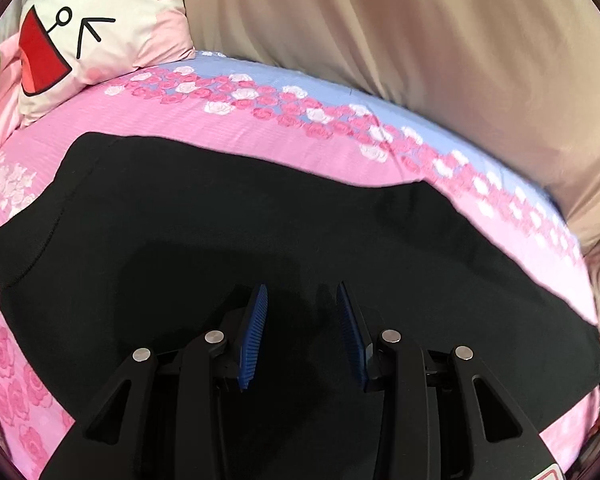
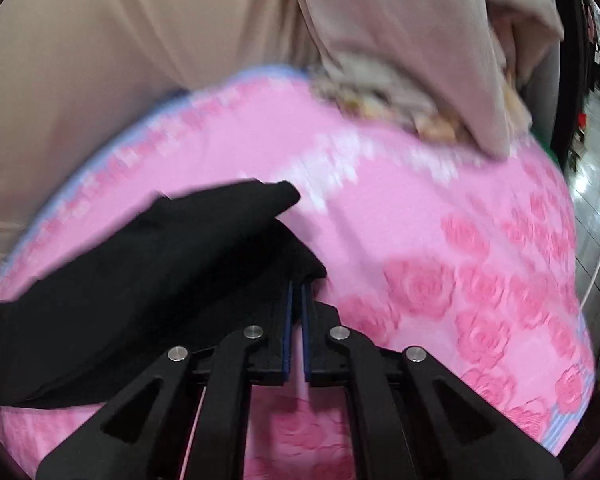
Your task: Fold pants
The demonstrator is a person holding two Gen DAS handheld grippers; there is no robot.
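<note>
The black pants (image 1: 228, 232) lie spread flat across the pink rose-print bed sheet (image 1: 220, 128). My left gripper (image 1: 302, 300) hovers open just above the middle of the pants, its blue pads apart with nothing between them. In the right wrist view my right gripper (image 2: 297, 288) is shut on an edge of the black pants (image 2: 148, 256), which are lifted and bunched to its left over the sheet (image 2: 440, 240). That view is blurred by motion.
A cartoon-face pillow (image 1: 96, 28) lies at the far left of the bed. A beige curtain (image 1: 420, 32) hangs along the far edge, with bunched beige fabric (image 2: 420, 48) at the bed's end. A shiny floor (image 2: 596, 168) shows at far right.
</note>
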